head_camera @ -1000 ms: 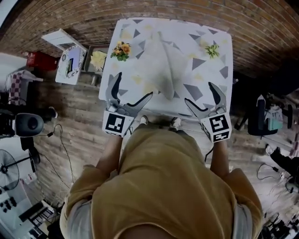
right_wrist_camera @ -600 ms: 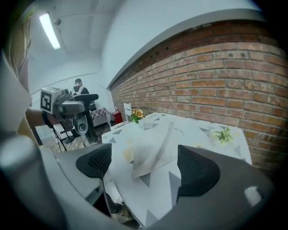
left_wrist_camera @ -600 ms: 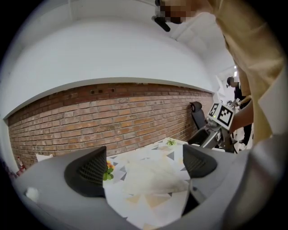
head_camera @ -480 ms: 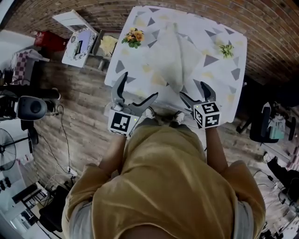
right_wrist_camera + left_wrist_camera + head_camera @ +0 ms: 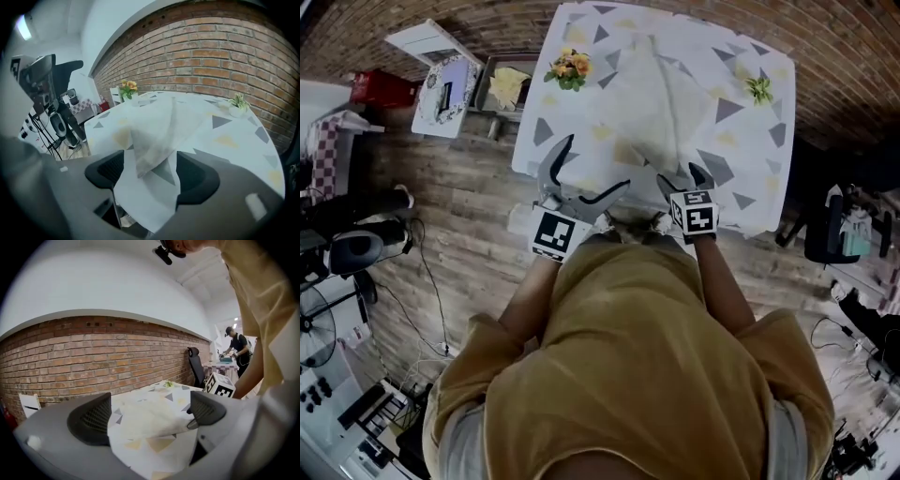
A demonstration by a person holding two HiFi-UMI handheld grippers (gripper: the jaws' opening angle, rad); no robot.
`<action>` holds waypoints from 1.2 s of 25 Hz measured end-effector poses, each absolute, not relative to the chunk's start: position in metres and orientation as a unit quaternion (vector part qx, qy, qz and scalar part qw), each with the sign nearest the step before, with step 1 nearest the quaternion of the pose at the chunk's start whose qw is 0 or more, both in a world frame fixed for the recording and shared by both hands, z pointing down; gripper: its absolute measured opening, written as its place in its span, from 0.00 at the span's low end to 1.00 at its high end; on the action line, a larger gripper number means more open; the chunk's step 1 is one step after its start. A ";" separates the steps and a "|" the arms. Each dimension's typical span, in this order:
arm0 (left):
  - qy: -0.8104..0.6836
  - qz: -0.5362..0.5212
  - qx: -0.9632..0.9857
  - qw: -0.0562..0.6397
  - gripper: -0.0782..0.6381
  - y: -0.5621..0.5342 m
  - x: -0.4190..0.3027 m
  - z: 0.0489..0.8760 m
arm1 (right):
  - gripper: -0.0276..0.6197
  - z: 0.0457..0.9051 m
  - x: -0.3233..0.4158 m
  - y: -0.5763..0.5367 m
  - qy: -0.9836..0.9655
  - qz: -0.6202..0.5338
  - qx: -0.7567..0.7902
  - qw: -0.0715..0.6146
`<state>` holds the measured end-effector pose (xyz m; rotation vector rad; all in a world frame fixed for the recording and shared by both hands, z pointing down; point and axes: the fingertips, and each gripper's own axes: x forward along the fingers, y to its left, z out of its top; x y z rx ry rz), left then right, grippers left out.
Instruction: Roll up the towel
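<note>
A pale, crumpled towel lies along the middle of a table covered by a white cloth with grey triangles. My left gripper hovers open at the table's near edge, left of the towel's near end. In the left gripper view the towel lies ahead, between the wide jaws. My right gripper is at the towel's near end, tilted down. Its jaws have just been closing. The towel's near corner lies between them, and the pads do not press on it.
A small pot of orange flowers stands at the table's far left, a green plant at its far right. A white chair and a tray stand left of the table. A brick wall runs behind, and an office chair is at the right.
Both grippers came down and forward to the table's near edge. The right one swung inward to the towel's near corner and tilted down, with its jaws narrower than before.
</note>
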<state>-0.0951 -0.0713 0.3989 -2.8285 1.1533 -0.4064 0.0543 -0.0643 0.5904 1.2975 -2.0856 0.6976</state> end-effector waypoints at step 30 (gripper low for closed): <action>0.203 -0.243 -0.948 0.025 0.89 -0.049 -0.034 0.506 | 0.09 0.576 0.036 -0.050 -0.803 0.153 0.441 0.370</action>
